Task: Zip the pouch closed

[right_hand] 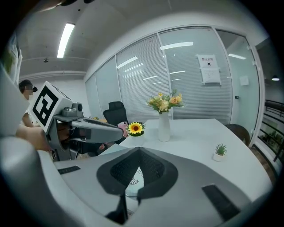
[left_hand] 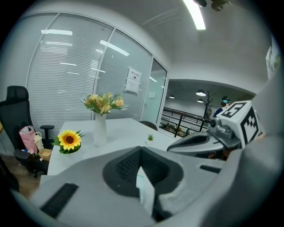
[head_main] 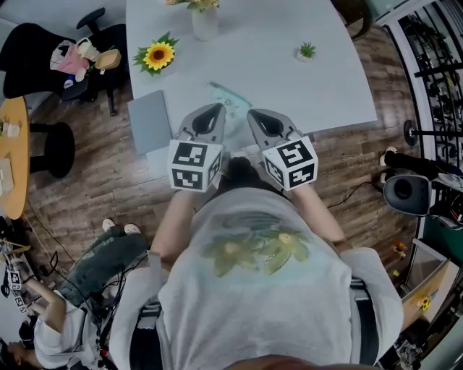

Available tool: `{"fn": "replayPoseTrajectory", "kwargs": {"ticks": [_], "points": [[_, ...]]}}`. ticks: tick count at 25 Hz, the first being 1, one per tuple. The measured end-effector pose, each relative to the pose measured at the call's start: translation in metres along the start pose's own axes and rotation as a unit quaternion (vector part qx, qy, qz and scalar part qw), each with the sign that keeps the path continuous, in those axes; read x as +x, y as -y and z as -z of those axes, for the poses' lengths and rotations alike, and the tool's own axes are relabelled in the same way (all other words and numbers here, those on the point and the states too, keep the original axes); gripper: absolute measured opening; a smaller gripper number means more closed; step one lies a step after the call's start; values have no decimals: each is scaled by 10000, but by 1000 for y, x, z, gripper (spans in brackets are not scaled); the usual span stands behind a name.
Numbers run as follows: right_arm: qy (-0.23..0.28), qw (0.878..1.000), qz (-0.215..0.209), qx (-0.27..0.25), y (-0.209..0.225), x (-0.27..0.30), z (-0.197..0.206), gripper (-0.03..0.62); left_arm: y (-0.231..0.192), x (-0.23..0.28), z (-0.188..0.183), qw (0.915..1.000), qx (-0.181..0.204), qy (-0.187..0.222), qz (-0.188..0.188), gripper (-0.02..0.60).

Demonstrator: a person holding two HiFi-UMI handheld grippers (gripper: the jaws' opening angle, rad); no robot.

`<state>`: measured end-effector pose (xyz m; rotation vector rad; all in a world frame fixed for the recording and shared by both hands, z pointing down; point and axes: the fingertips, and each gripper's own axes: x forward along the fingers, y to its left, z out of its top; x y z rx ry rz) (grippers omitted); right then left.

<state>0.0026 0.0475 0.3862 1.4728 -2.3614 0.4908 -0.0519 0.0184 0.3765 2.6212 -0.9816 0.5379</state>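
Observation:
The pouch [head_main: 230, 100] is a pale, see-through teal bag lying flat near the front edge of the white table [head_main: 289, 87]. My left gripper [head_main: 215, 110] and right gripper [head_main: 253, 115] hover side by side just over its near end, tips almost together. Both have their jaws shut. In the left gripper view the left gripper [left_hand: 141, 148] shows a pale strip of the pouch [left_hand: 145, 188] through the slot behind its closed tips. The right gripper [right_hand: 140, 149] shows the printed pouch [right_hand: 132, 181] the same way. I see nothing pinched between either pair of pads.
A white vase of flowers [head_main: 205, 20], a sunflower pot [head_main: 158, 55] and a tiny potted plant [head_main: 307, 51] stand farther back on the table. A grey pad [head_main: 150, 121] lies at the front left corner. A black chair [head_main: 43, 58] and another person [head_main: 94, 267] are to the left.

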Motion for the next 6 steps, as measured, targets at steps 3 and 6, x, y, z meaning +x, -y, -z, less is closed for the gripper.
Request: {"fn": "replayPoseTrajectory", "kwargs": {"ticks": [3, 6], "points": [[4, 10000, -4, 4, -1, -3, 0, 15, 2, -2, 2, 10000, -35, -18, 17, 3], [-4, 10000, -12, 15, -2, -6, 1, 15, 4, -1, 6, 9999, -79, -58, 31, 3]]}}
